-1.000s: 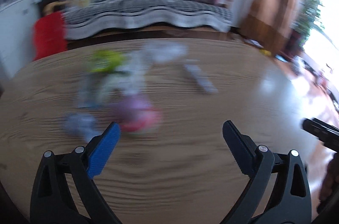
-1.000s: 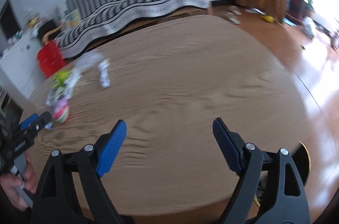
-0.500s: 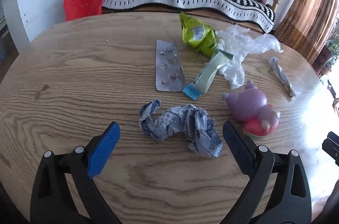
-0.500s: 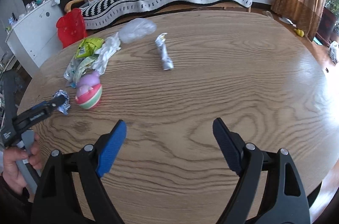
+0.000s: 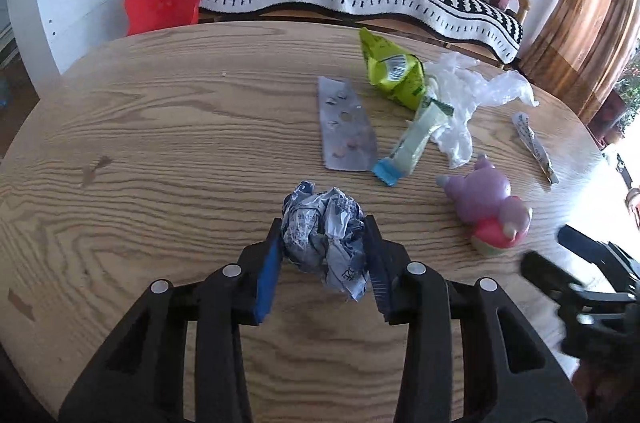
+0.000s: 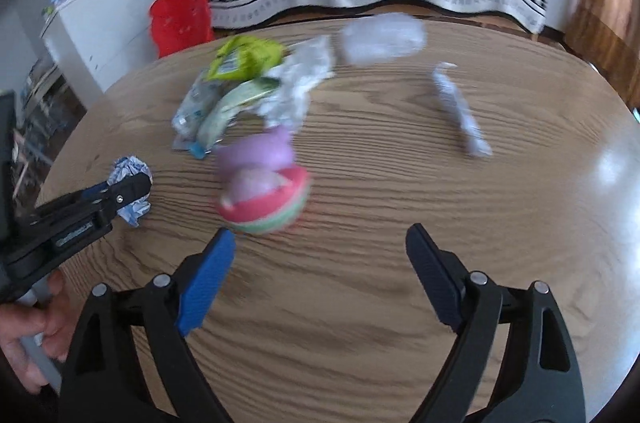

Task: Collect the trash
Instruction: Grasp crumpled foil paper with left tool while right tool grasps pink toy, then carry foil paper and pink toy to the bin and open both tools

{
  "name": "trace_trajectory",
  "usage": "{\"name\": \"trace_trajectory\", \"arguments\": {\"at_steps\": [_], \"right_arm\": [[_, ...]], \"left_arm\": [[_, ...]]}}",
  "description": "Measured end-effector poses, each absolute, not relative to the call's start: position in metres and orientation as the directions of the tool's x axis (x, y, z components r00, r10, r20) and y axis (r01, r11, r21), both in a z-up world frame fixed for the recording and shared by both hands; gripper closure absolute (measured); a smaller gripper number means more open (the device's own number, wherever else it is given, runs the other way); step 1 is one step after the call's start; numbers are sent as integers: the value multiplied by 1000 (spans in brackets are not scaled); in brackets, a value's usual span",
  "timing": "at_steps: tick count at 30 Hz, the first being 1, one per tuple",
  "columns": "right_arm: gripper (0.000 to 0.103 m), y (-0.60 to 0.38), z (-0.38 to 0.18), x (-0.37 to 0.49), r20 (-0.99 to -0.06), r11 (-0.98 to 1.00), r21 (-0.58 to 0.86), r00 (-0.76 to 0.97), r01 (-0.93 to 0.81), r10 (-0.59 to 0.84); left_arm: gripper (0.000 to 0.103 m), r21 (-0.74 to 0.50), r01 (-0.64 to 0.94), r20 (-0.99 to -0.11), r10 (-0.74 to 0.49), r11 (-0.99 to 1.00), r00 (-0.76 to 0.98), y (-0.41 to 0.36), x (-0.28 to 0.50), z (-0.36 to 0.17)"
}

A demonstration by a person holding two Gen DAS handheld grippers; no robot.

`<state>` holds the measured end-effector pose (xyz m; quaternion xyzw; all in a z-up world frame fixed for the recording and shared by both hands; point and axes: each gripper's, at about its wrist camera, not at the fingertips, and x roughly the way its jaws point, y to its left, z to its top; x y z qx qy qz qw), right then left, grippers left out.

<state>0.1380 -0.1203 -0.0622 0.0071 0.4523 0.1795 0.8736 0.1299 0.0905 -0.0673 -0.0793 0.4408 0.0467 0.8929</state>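
on the wooden table (image 5: 160, 127), the left gripper (image 5: 323, 255) is pinching the crumpled paper wad (image 5: 324, 239) while the right gripper (image 6: 320, 263) is hovering spread wide and empty; the springy wad could be slipping free on lifting.

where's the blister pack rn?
Left wrist view: blister pack lies flat on the table, centre-right, beyond the crumpled paper, just left of the blue-tipped sachet and below the green packet.
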Motion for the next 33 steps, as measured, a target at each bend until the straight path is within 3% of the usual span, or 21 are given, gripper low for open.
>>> {"name": "trace_trajectory", "arguments": {"at_steps": [6, 8, 9, 12, 22, 33], "right_arm": [[18, -71, -74, 159, -806, 939, 99, 528, -328, 269], [28, -64, -76, 163, -805, 938, 91, 529, -335, 267], [46, -63, -76, 164, -803, 940, 80, 536, -332, 258], [50, -66, -73, 165, -800, 936, 110, 529, -333, 282], [51, -131, -44, 140, -771, 959, 79, 593, -272, 232], [51, -297, -17, 83, -753, 996, 62, 651, -70, 93]], "left_arm": [[64, -96, -174, -793, 30, 980, 609, 105, 123, -64], [64, -99, -183, -794, 33, 978, 607, 108, 123, -65], [64, -99, -185, -795, 34, 978, 605, 109, 123, -65], [64, -96, -176, -794, 31, 980, 607, 104, 124, -64], [64, -90, -105, -779, -4, 990, 627, 51, 120, -50], [64, -110, 107, -763, -153, 988, 628, -90, 105, -36]]}}
